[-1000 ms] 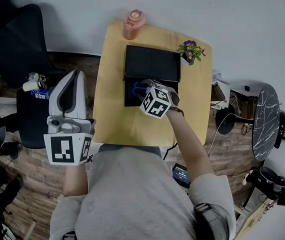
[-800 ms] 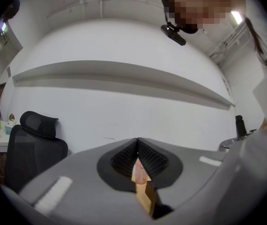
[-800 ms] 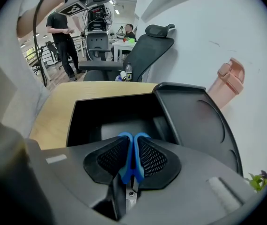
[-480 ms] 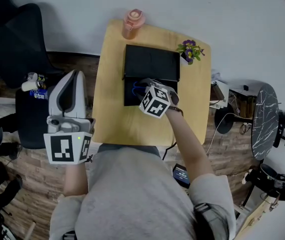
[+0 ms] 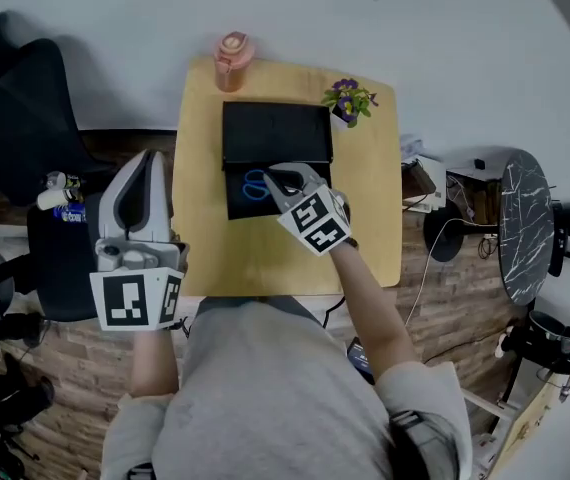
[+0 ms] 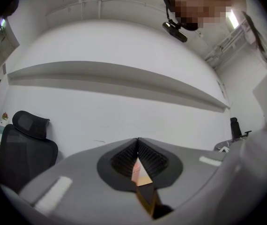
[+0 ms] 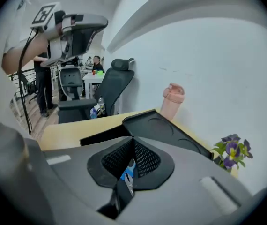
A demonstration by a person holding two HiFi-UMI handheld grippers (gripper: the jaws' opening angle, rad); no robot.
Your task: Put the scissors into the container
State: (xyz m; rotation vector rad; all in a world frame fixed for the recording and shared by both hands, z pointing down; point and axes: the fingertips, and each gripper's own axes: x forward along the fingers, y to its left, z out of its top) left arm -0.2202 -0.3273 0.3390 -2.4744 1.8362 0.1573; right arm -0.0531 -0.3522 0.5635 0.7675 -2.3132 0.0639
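a light wooden table (image 5: 215, 253) stands against a white wall in the upper middle of the head view, over a brown plank floor (image 5: 65, 363). directly on it sit a pink bottle (image 5: 231, 60) at its upper left edge, a black container (image 5: 275, 133) at upper centre, and purple flowers (image 5: 346, 99) in a small pot at upper right

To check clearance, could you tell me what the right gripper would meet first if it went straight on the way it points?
Most likely the black container: the right gripper, jaws shut, aims at its flat lid, just past the open part where the scissors lie. Depth is unclear.
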